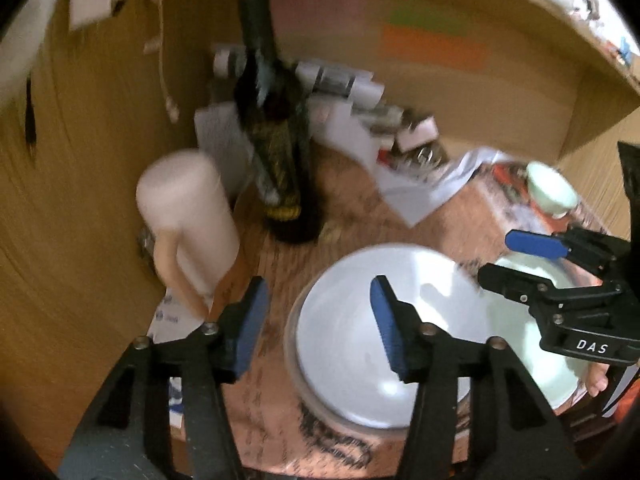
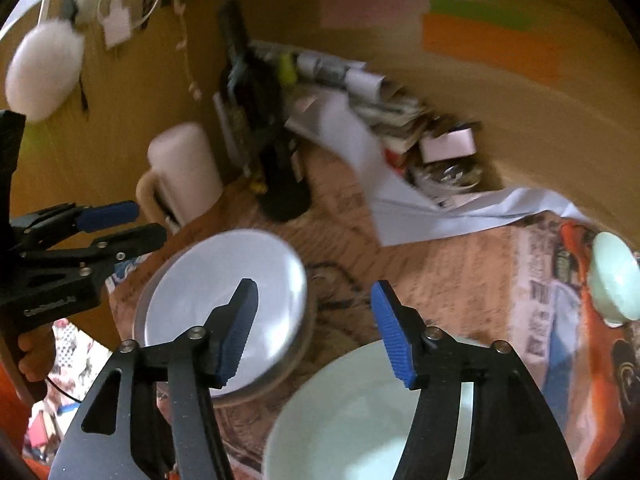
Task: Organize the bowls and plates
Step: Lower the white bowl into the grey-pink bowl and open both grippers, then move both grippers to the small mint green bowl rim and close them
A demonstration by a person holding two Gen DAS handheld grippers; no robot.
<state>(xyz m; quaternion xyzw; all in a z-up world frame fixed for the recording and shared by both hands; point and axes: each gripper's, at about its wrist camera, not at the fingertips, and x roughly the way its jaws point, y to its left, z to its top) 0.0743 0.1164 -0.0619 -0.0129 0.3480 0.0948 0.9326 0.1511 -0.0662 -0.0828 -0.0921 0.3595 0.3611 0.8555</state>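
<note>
Holding both grippers open and empty, we see the left gripper over the white plate at lower centre, the right gripper above the pale green bowl.

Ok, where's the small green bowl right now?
The small green bowl sits at the table's far right edge on the printed cloth, beyond the large green plate.

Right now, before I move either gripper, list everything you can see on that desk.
white plate: one, white, near edge of the desk, centre
pale green dish: one, right of the white plate
small bowl: one, pale green, upside down, far right
mug: one, cream, left by the wooden wall
dark bottle: one, upright behind the mug
papers: loose pile, white, at the back
sticky notes: pink, green, orange, on the back wall
patterned cloth: one, covering the desk
left gripper: open, nothing between its pads
right gripper: open, nothing held
</note>
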